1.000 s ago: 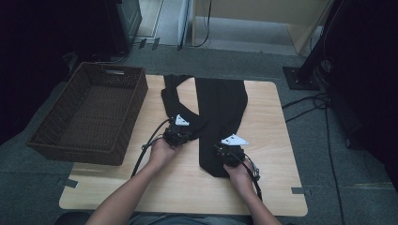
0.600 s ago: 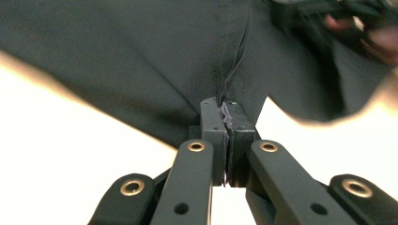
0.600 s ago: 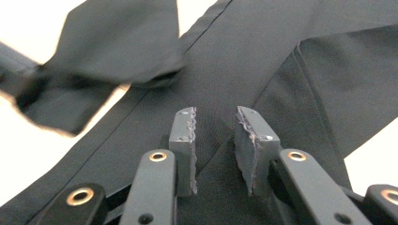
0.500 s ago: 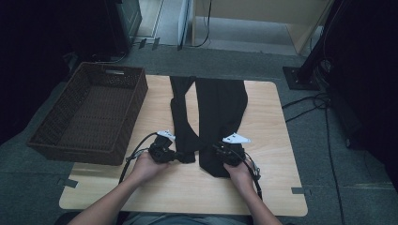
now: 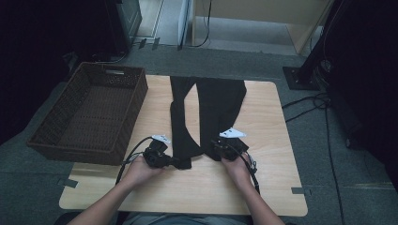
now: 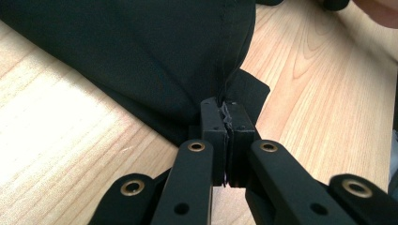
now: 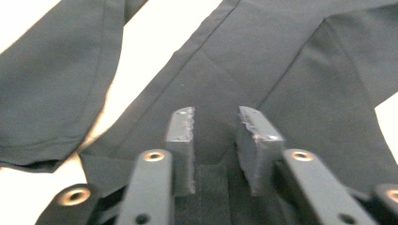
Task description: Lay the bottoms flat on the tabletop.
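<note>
A black garment (image 5: 220,108) lies lengthwise on the wooden table (image 5: 272,122), split into a narrow left strip and a wider right part. My left gripper (image 5: 180,163) is at the near end of the left strip, shut on a corner of the cloth (image 6: 155,56); in the left gripper view its pads (image 6: 226,110) pinch the seam edge. My right gripper (image 5: 217,149) rests at the near end of the wider part. Its jaws have just been opening and stand apart (image 7: 216,119), with the black cloth (image 7: 281,61) lying under and between them, not pressed.
A dark wicker basket (image 5: 75,152) stands on the table's left side, close to the left hand. Bare wood runs along the near edge and the right side. Cables trail from both grippers toward the person. Cables and a stand base lie on the floor at the right.
My left gripper has moved left and toward the person with the cloth corner, drawing the left strip out straighter. The right hand stayed in place.
</note>
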`<action>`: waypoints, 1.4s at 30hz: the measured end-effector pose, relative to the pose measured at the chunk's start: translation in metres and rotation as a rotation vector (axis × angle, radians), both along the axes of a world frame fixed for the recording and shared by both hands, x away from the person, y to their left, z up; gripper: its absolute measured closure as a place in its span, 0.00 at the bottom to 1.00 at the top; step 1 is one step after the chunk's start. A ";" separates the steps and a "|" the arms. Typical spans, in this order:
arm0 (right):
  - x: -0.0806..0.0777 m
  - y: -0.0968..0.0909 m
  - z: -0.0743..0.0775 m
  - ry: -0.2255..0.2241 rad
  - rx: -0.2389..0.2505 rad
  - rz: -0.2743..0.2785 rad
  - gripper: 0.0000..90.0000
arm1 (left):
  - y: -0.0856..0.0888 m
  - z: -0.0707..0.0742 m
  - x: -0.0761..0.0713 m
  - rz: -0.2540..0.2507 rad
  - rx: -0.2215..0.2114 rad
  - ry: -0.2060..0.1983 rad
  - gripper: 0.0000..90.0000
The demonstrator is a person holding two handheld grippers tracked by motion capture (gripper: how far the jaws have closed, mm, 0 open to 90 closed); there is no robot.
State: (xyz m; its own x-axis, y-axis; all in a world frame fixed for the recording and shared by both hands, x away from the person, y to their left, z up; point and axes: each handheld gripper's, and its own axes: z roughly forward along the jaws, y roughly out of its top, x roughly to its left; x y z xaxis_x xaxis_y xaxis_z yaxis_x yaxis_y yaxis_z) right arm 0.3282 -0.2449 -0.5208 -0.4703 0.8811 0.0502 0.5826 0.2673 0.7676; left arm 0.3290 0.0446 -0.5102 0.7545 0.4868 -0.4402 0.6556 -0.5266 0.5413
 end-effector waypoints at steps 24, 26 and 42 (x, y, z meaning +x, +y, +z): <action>-0.053 0.040 0.009 0.183 0.055 0.308 1.00 | -0.013 0.012 0.004 0.016 -0.066 -0.010 0.99; -0.062 0.045 0.009 0.194 0.063 0.334 1.00 | -0.021 0.014 0.007 0.016 -0.081 -0.014 0.99; -0.068 0.029 0.020 0.166 0.145 0.304 0.77 | -0.049 0.001 0.012 -0.042 0.019 -0.016 1.00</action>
State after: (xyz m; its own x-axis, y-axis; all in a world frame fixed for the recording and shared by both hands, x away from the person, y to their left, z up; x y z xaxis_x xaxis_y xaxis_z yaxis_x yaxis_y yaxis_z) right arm 0.2605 -0.2155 -0.5005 -0.6847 0.6802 0.2617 0.6126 0.3426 0.7123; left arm 0.3411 -0.0047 -0.5090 0.7816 0.4623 -0.4188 0.6237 -0.5638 0.5415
